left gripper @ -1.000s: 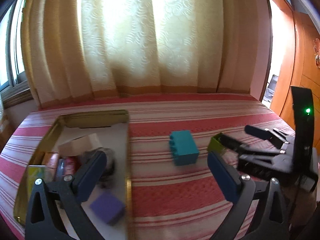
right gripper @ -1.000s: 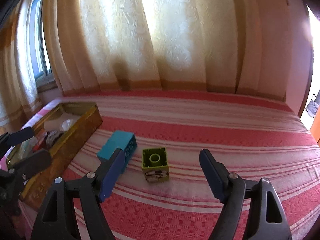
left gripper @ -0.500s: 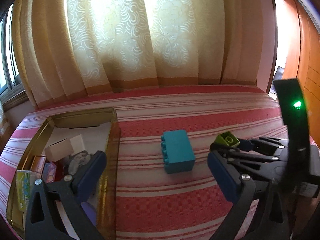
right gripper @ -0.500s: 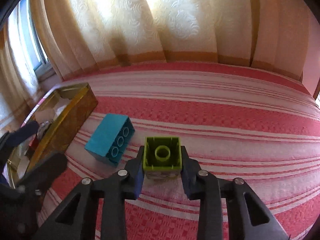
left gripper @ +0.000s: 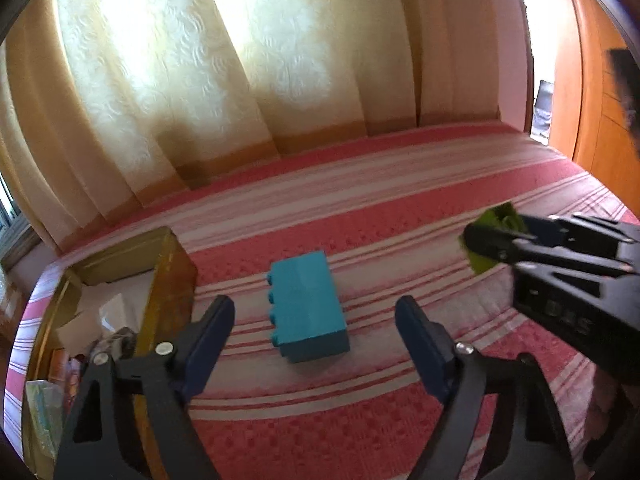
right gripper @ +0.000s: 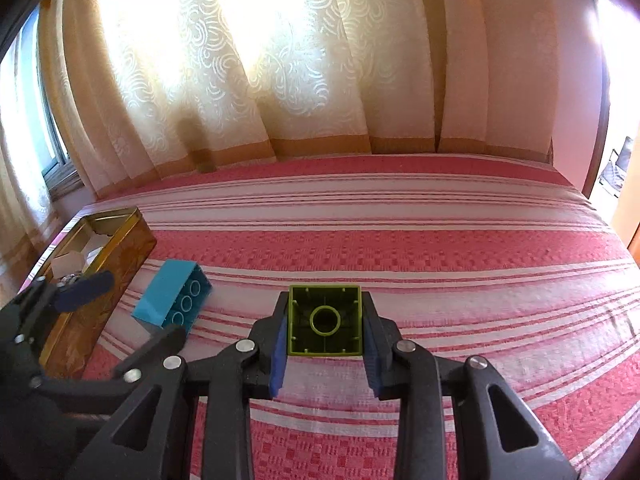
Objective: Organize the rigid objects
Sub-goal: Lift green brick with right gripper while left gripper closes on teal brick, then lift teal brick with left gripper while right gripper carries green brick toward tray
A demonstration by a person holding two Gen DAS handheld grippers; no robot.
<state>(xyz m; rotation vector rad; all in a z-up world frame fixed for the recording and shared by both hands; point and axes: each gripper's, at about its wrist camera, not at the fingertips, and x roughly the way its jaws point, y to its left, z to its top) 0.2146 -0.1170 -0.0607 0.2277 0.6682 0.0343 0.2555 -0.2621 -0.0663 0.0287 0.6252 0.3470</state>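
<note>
My right gripper (right gripper: pixel 325 322) is shut on a green toy brick (right gripper: pixel 325 320), hollow side toward the camera, held above the red striped cloth; it also shows in the left wrist view (left gripper: pixel 494 240), at the right. A teal brick (left gripper: pixel 306 306) lies on its side on the cloth, between the open fingers of my left gripper (left gripper: pixel 316 340) and a little beyond them. It shows left of the green brick in the right wrist view (right gripper: pixel 172 300). A gold tin (left gripper: pixel 168 264) with several items inside stands at the left.
The red and white striped cloth (right gripper: pixel 440 248) covers the whole surface. Cream curtains (right gripper: pixel 260 80) hang along the far edge. The gold tin (right gripper: pixel 120 248) sits near the left edge. A wooden door or wardrobe (left gripper: pixel 592 112) stands at the right.
My right gripper closed on the green brick and lifted it off the cloth. My left gripper left the tin and moved right, now framing the teal brick.
</note>
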